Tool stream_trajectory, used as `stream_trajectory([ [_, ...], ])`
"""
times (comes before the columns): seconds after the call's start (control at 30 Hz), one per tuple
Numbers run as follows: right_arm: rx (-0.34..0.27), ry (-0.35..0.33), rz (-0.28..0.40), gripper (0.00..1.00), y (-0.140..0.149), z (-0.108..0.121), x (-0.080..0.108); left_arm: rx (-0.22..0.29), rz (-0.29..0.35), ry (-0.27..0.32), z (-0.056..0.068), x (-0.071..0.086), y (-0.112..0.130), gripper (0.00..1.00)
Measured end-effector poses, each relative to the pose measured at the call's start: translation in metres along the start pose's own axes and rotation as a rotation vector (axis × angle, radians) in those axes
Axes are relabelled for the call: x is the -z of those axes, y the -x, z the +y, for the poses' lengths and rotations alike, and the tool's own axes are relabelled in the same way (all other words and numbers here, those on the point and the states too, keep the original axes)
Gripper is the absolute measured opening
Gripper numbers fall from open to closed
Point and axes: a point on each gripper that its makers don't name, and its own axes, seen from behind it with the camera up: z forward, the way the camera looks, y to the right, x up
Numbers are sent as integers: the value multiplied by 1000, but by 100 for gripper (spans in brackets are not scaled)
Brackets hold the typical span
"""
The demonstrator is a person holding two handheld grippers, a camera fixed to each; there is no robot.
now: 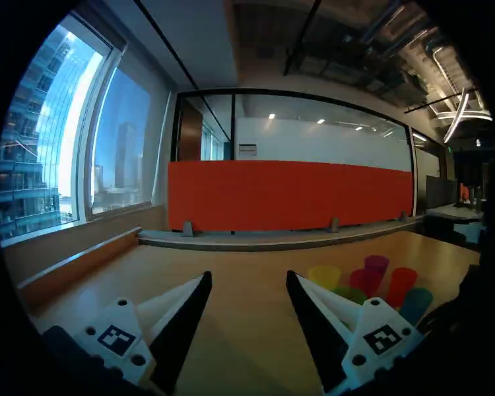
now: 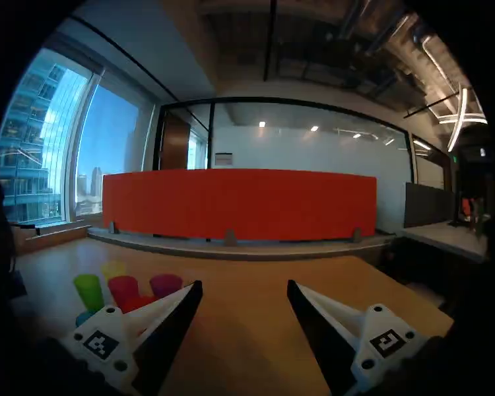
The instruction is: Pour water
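Note:
Several coloured plastic cups stand together on the wooden table (image 1: 247, 317). In the left gripper view they are at the right: a yellow cup (image 1: 324, 276), a purple cup (image 1: 377, 264), an orange cup (image 1: 401, 284) and a teal cup (image 1: 416, 303). My left gripper (image 1: 247, 280) is open, with bare table between its fingers and the cups just right of its right finger. In the right gripper view a green cup (image 2: 89, 292), a red cup (image 2: 124, 290) and a purple cup (image 2: 165, 285) stand at the left, partly behind the left finger. My right gripper (image 2: 244, 287) is open over the table (image 2: 247, 330).
An orange divider panel (image 1: 287, 195) runs along the table's far edge. Tall windows (image 1: 69, 152) line the left side above a wooden ledge. Another desk (image 2: 439, 237) stands off to the right past the table's edge.

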Motion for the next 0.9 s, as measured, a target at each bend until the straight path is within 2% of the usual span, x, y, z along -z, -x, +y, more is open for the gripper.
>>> stream_trajectory([
  [0.2, -6, -7, -3, 99, -30, 0, -4, -7, -15, 19, -3, -6, -33, 83],
  [0.37, -27, -29, 2, 99, -65, -3, -6, -37, -21, 38, -1, -11, -61, 83],
  [0.6, -30, -66, 17, 99, -108, -11, -9, -25, -19, 105, 15, -17, -96, 83],
  [0.8, -49, -92, 21, 99, -120, -15, -10, -27, -27, 158, 26, -19, -108, 83],
  [0.9, -62, -128, 16, 99, -121, -22, -9, -26, -36, 197, 34, -19, -109, 83],
])
